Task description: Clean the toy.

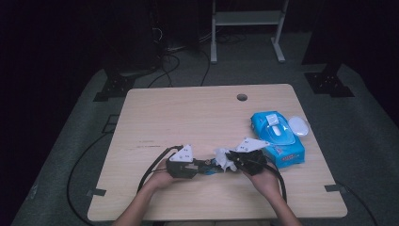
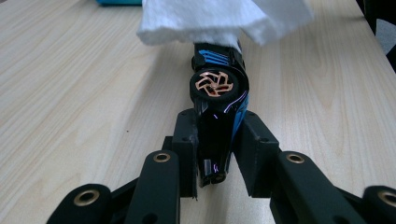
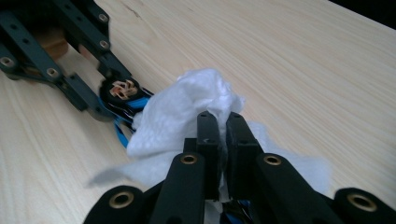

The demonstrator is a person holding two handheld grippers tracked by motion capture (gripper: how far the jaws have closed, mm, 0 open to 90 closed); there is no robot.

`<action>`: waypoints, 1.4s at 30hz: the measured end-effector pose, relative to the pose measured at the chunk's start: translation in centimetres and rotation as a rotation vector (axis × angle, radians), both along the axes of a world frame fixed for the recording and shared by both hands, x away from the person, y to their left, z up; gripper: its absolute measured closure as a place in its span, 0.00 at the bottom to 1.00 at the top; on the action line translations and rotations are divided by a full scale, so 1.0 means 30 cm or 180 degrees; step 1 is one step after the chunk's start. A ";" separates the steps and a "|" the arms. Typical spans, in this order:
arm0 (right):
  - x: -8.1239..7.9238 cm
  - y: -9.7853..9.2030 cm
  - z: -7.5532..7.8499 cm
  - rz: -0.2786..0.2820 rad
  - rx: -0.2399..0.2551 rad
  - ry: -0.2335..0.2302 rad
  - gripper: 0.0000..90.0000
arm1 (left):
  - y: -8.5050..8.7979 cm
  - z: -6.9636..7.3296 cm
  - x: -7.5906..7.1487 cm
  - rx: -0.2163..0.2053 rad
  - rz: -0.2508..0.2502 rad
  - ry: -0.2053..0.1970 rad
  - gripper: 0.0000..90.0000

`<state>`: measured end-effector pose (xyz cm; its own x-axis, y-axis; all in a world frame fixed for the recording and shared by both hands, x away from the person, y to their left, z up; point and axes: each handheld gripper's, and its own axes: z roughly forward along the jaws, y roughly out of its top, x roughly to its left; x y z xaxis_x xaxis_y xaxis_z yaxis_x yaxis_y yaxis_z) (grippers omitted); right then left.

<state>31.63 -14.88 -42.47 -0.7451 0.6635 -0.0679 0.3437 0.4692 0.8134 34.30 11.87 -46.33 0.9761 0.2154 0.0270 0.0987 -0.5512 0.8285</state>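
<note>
A person sits at the wooden table (image 1: pixel 188 113) with a gripper in each hand. The work here looks like wiping a toy car clean.

The left gripper (image 2: pixel 214 154) has its two black jaws squeezed tight on the toy car (image 2: pixel 218 93). The car is black with blue stripes and a shiny copper wheel. It is held on its side, just above the table, so the wheel faces up. I think it is held this way so it stays put and the wipe can rub it.

The right gripper (image 3: pixel 222 140) has its jaws pinched together on a white wipe (image 3: pixel 187 112). The wipe is bunched up and lies over the far end of the car, touching it. Holding it in a small pinch leaves lots of soft cloth free to rub with.

In the high view the two grippers meet near the front edge of the table, at about 6 o'clock, with the left gripper (image 1: pixel 182 165) at 9 o'clock of the right gripper (image 1: pixel 249 157). The blue wipe pack (image 1: pixel 278 139) sits at 3 o'clock on the table, just beside the right hand, so a new wipe is easy to get. Its lid is open.
</note>
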 end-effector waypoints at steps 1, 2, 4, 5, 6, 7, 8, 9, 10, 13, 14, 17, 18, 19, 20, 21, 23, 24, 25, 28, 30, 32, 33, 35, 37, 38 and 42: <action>0.001 -0.017 -0.004 -0.0022 0.0078 0.0036 0.95 | 0.000 0.000 0.001 0.0000 -0.0005 -0.0001 0.78; 0.000 -0.034 -0.004 -0.0091 0.0092 0.0045 0.95 | 0.000 0.000 0.001 0.0002 -0.0005 -0.0003 0.78; -0.003 -0.077 -0.008 -0.0188 0.0086 0.0036 0.95 | -0.001 0.000 0.001 0.0003 -0.0010 -0.0005 0.78; -0.003 -0.099 -0.008 -0.0229 0.0141 0.0059 0.95 | -0.001 0.000 0.001 0.0003 -0.0014 -0.0006 0.78; -0.006 -0.110 -0.004 -0.0297 0.0088 0.0054 0.95 | -0.001 0.000 0.001 0.0003 -0.0016 -0.0005 0.78; -0.008 -0.119 -0.001 -0.0317 0.0085 0.0042 0.95 | -0.001 0.000 0.001 -0.0003 -0.0014 0.0000 0.78; -0.010 -0.124 0.003 -0.0309 0.0133 0.0040 0.95 | -0.001 0.000 0.001 -0.0005 -0.0014 0.0001 0.78; -0.013 -0.122 0.008 -0.0288 0.0149 0.0013 0.95 | -0.002 0.000 0.002 -0.0005 -0.0014 0.0002 0.78; -0.017 -0.112 0.011 -0.0275 0.0147 0.0004 0.95 | -0.001 0.000 0.002 -0.0005 -0.0014 0.0003 0.78; -0.020 -0.077 0.009 -0.0145 0.0153 0.0010 0.95 | -0.001 -0.001 0.001 -0.0004 -0.0011 0.0005 0.78; -0.021 -0.068 0.005 -0.0117 0.0129 0.0013 0.95 | -0.001 0.000 0.001 0.0001 -0.0012 0.0001 0.78; -0.016 -0.085 -0.011 -0.0136 0.0147 0.0040 0.95 | -0.001 -0.001 0.002 -0.0006 -0.0011 0.0007 0.78; -0.015 -0.101 -0.010 -0.0191 0.0146 0.0035 0.95 | -0.001 -0.001 0.001 -0.0006 -0.0010 0.0008 0.78; -0.014 -0.111 -0.008 -0.0257 0.0089 0.0028 0.95 | -0.001 -0.001 0.001 -0.0005 -0.0011 0.0006 0.78; -0.014 -0.132 -0.004 -0.0323 0.0045 0.0023 0.95 | -0.001 0.000 0.002 -0.0002 -0.0014 0.0003 0.78; -0.015 -0.144 -0.001 -0.0362 0.0057 0.0043 0.95 | -0.001 0.000 0.002 -0.0005 -0.0015 0.0003 0.78; -0.019 -0.174 0.010 -0.0409 0.0081 0.0015 0.95 | -0.001 0.000 0.002 0.0000 -0.0020 0.0004 0.78; -0.022 -0.179 0.015 -0.0428 0.0077 0.0011 0.95 | -0.002 0.000 0.002 -0.0005 -0.0014 0.0009 0.78; -0.024 -0.179 0.017 -0.0435 0.0067 0.0001 0.95 | -0.002 0.000 0.002 -0.0007 -0.0012 0.0010 0.78; -0.021 -0.160 0.015 -0.0366 0.0021 0.0020 0.94 | -0.002 0.000 0.002 0.0006 -0.0011 0.0004 0.78; -0.019 -0.140 0.011 -0.0300 0.0009 0.0065 0.87 | -0.002 0.000 0.002 0.0004 -0.0014 0.0004 0.78; -0.020 -0.129 0.010 -0.0239 0.0047 0.0086 0.81 | -0.001 0.000 0.003 -0.0005 -0.0014 0.0008 0.78; -0.021 -0.127 0.012 -0.0197 0.0080 0.0090 0.79 | -0.001 -0.001 0.003 -0.0005 -0.0016 0.0011 0.78; -0.027 -0.123 0.018 -0.0160 0.0090 0.0100 0.74 | -0.001 -0.001 0.003 -0.0004 -0.0018 0.0011 0.78; -0.030 -0.122 0.026 -0.0104 0.0159 0.0102 0.70 | -0.002 0.000 0.003 -0.0003 -0.0017 0.0008 0.78; -0.032 -0.117 0.030 -0.0077 0.0159 0.0102 0.67 | -0.002 0.000 0.002 0.0002 -0.0018 0.0004 0.78; -0.028 -0.083 0.031 0.0066 0.0150 0.0130 0.59 | -0.002 0.000 0.001 0.0004 -0.0010 0.0007 0.78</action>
